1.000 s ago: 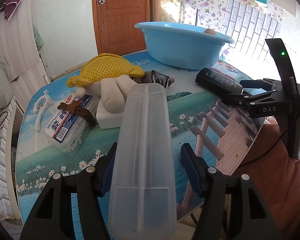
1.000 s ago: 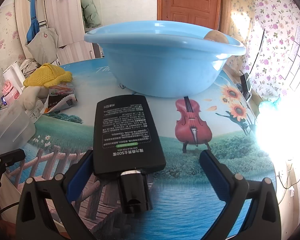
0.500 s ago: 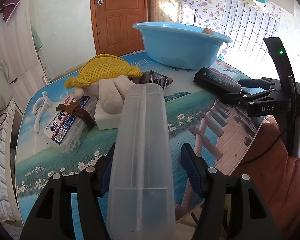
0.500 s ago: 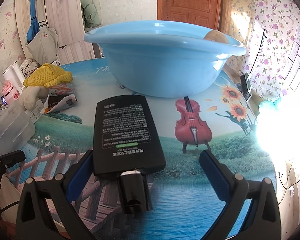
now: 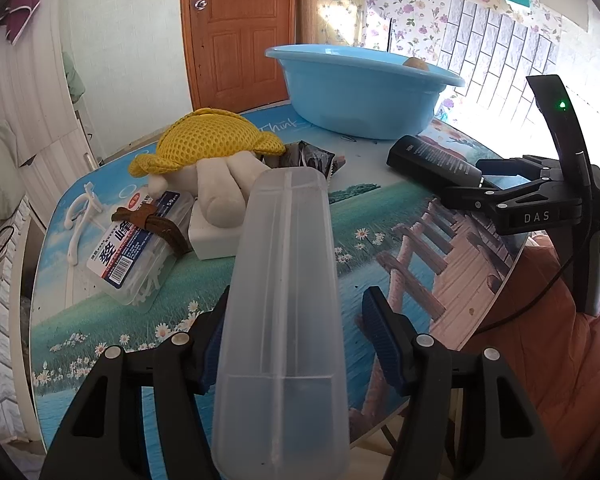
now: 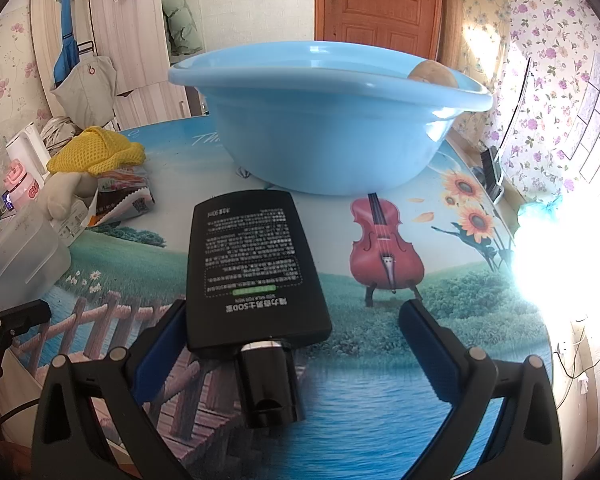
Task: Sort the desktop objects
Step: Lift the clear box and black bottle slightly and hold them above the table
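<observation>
A frosted plastic case [image 5: 284,312] lies between the spread fingers of the left gripper [image 5: 296,336], ungrasped. The right gripper [image 6: 296,344], spread wide, straddles a black bottle [image 6: 252,272] on the table [image 6: 380,400]. Only the left view shows the floss box [image 5: 136,248].

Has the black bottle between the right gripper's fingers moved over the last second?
No. In the right wrist view the black bottle lies at the same spot before the blue basin and beside the violin print; the right gripper is open around it.
</observation>
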### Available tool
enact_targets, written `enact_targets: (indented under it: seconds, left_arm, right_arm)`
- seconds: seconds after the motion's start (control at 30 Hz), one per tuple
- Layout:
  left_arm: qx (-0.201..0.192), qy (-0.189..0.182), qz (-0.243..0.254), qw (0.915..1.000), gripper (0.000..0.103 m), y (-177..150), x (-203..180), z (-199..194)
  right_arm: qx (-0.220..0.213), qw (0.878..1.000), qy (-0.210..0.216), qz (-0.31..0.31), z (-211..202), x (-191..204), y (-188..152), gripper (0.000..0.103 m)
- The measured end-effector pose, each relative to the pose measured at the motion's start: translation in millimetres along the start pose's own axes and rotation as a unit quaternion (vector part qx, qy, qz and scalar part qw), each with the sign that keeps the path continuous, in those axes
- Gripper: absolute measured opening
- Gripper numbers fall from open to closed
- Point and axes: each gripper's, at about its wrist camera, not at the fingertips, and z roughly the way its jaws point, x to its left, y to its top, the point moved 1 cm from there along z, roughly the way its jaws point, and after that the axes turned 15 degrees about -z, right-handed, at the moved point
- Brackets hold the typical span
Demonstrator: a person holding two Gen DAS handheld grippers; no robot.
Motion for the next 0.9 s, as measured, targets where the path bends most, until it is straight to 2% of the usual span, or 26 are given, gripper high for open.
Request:
enact_targets:
  seconds: [0.43,0.7,0.9]
  left_arm:
    - [-0.003,-0.009,-0.004,0.9999,0.061,-1.0,2.0,0.2]
    - [-0.001,-0.01,-0.011,0.9999,0.056,-0.5,2.8,0.6]
    - [-0.003,-0.008,-0.011,0.9999,0.056,-1.4,1.6,0.0]
  right_arm:
    - [0.0,1.0,-0.002,0.002,0.5,0.2,0.6,0.103]
    - [-0.001,1.0,-0.002,0.002,0.3,-0.6,0.1,0.103]
    - [-0.005,1.0,-0.006,0.004,0.1,0.4,0.2,0.103]
